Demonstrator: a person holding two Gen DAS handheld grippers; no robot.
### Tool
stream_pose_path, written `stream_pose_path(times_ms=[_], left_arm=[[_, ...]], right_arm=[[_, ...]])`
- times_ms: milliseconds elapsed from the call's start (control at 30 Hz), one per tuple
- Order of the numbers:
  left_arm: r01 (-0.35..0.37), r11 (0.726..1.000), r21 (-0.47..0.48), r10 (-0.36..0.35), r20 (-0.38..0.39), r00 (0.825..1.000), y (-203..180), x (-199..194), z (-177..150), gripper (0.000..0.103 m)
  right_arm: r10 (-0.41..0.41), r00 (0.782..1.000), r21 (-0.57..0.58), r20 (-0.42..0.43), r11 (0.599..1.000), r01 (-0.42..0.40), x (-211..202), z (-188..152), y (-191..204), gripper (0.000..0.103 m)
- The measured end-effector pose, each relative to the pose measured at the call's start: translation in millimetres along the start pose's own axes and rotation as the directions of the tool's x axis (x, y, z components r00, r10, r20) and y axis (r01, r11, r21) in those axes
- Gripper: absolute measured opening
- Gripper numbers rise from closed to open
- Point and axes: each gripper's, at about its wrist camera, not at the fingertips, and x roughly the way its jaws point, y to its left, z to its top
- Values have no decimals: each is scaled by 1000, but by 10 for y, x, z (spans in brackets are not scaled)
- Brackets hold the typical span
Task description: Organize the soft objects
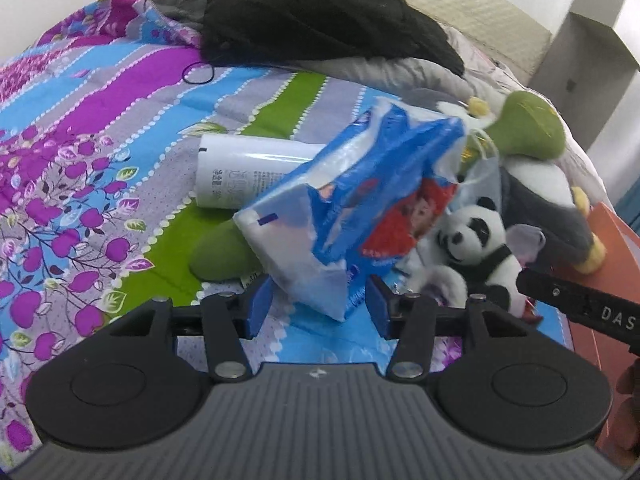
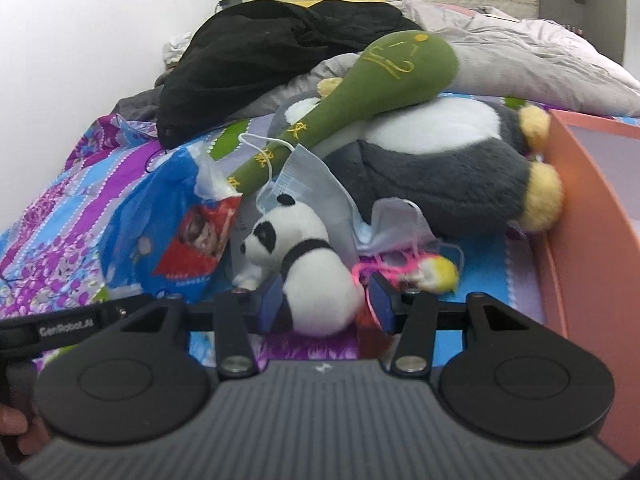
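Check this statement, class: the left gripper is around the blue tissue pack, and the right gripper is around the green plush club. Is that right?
Not quite. The right gripper is around the panda plush, not the green plush club, as the right wrist view shows. The left gripper is indeed around the blue tissue pack.

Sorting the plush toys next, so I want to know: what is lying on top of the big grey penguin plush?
A green plush club lies across the grey penguin plush. A blue face mask covers the club's handle end; the penguin's head is hidden.
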Motion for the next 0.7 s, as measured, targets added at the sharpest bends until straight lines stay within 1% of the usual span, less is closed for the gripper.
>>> stream_pose_path(times_ms=[100,200,300,333,367,400,500,533,567,700], left_arm=[[11,1000,-27,-10,10,1000,67,94,2,57],[5,999,-37,-6,0,1000,113,184,7,57],[16,998,-55,-16,-2,1000,157,229,22,57],[20,998,-62,-20,-4,1000,168,238,26,55],[25,997,-70,-26,-5,1000,176,245,30,50],[33,997,-74,-33,-4,999,177,245,33,49],[21,998,-60,-21,10,1000,144,209,30,43],[25,998,-59,-25,10,1000,139,197,26,37],[29,997,-67,-29,10,1000,141,179,19,35],[37,996,-83,-37,5,999,140,79,-21,32]], right_arm=[[18,1000,-8,-11,1000,-18,172,64,10,51],[8,999,-18,-31,1000,-9,345,91,31,51],[34,998,-46,-49,998,-36,449,92,72,52],[30,998,-62,-53,998,-33,470,88,92,52],[29,998,-72,-57,997,-33,482,83,103,51],[33,998,-76,-60,996,-37,486,79,108,50],[31,998,-82,-53,996,-36,448,86,111,47],[29,998,-83,-50,996,-33,427,85,115,47],[25,999,-84,-46,996,-29,402,77,120,47],[8,999,-94,-33,995,-11,276,56,165,46]])
